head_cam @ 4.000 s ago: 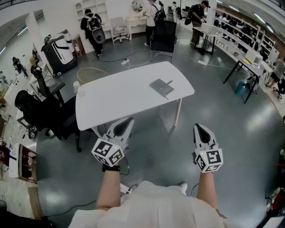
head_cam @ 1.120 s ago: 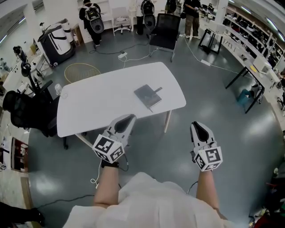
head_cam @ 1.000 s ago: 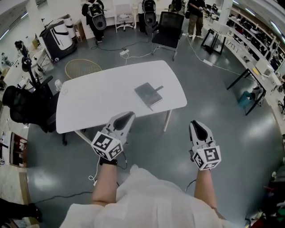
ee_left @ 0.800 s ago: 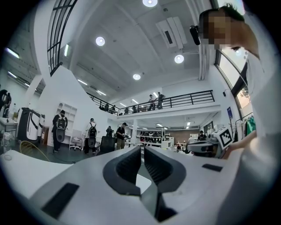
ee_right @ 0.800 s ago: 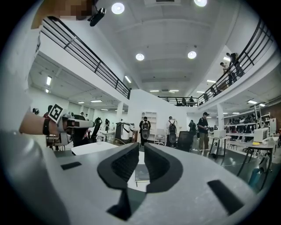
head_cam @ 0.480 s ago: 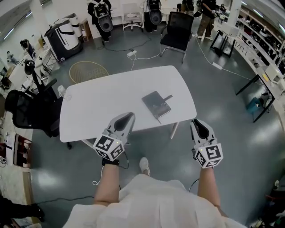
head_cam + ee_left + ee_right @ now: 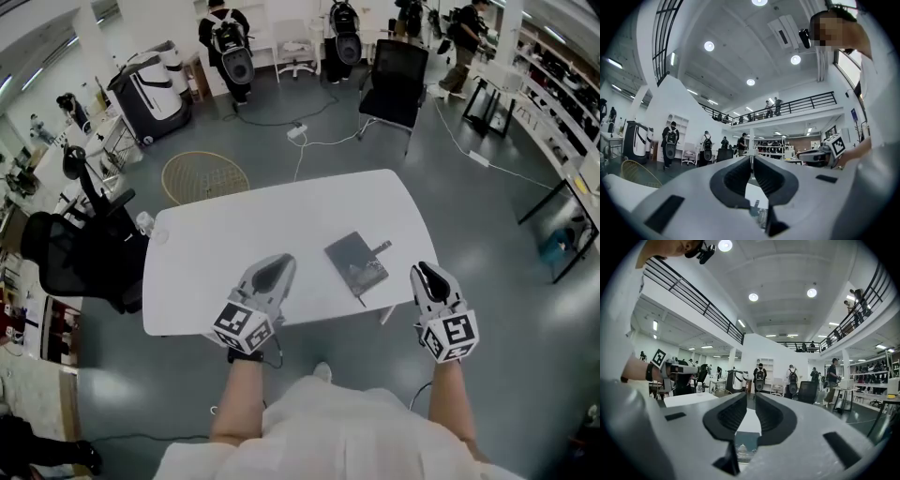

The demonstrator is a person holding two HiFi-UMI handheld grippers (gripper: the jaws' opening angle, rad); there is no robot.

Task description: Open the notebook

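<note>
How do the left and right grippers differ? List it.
Left gripper hovers at the table's near edge; right gripper hangs beyond its corner, over floor. Left jaws look shut; right jaws stand slightly apart, having just been opening, nothing between them. Both are empty and short of the notebook.

Head view is looking steeply down; both gripper views are looking level toward 12 o'clock, all sharing the table (image 7: 234, 234) and notebook (image 7: 356, 264).

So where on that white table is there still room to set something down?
The whole left and middle of the table is bare, between the water bottle at the left corner and the notebook. Only the right end, around the notebook, is taken.
</note>
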